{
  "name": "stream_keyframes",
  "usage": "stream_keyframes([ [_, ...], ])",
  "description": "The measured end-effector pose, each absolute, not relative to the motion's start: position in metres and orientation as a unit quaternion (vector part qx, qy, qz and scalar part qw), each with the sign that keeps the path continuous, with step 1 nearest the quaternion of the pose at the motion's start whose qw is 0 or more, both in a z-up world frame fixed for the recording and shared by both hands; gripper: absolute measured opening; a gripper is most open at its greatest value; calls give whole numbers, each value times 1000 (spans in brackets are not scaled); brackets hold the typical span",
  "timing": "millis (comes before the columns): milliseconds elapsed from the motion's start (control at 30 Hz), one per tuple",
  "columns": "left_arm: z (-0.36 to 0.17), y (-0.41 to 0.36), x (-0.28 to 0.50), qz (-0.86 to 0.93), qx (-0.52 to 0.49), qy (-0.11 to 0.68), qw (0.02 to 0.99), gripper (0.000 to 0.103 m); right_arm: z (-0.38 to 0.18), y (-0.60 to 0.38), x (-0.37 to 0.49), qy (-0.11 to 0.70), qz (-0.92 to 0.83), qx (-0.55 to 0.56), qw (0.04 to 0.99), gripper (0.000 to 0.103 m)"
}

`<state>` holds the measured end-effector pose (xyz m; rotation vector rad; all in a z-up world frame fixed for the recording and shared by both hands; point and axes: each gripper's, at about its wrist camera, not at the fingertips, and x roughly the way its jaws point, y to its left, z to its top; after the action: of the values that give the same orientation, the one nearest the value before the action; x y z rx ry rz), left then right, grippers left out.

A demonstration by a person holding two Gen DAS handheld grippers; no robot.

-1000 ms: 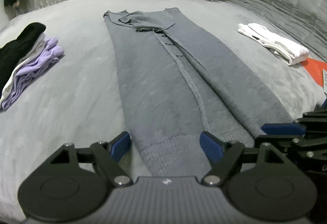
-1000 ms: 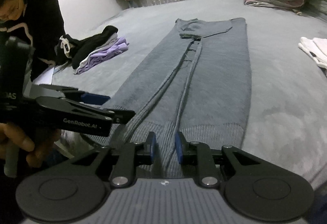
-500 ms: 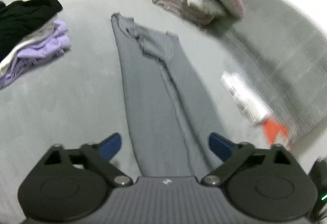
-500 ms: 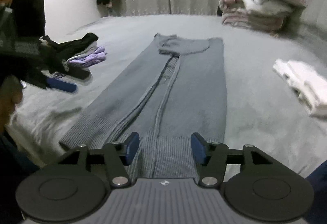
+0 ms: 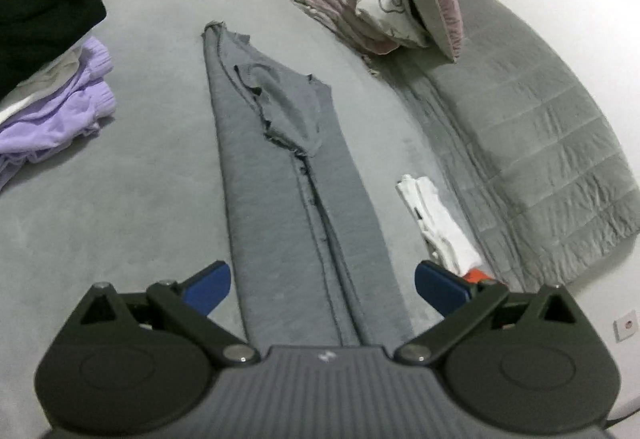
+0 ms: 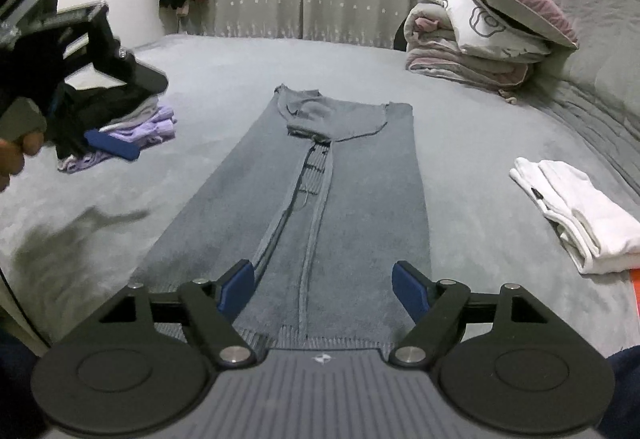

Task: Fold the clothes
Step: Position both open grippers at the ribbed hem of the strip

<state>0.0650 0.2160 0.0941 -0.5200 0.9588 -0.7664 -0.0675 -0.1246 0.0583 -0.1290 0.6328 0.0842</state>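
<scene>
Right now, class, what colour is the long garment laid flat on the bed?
Grey-blue garment, clearest in the right wrist view.

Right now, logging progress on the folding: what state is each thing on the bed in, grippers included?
Grey cardigan: flat, folded lengthwise into a long strip.
White garment: folded, lying apart.
Clothes pile: stacked, black on top.
Bedding stack: folded, pillow on top.
Left gripper: open, empty, jaws just opened.
Right gripper: open, empty, jaws just opened.
</scene>
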Motion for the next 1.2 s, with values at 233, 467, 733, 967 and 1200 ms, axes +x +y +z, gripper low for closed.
stream_keyframes([
  [233, 98, 219, 60, -352, -237, 440, 791, 102, 55, -123, -66, 317, 37, -63, 945, 80],
  [467, 95, 217, 54, -334, -222, 452, 797, 102, 48, -122, -67, 327, 47, -70, 941, 82],
  [733, 94, 207, 50, -346, -213, 453, 794, 102, 45, -127, -66, 330, 46, -62, 941, 83],
  [967, 88, 186, 34, -329, -159, 468, 805, 102, 51, -139, -70, 316, 39, -50, 947, 83],
  [1200, 72, 160, 7, -271, -64, 478, 833, 102, 54, -167, -74, 297, 37, -10, 954, 82],
])
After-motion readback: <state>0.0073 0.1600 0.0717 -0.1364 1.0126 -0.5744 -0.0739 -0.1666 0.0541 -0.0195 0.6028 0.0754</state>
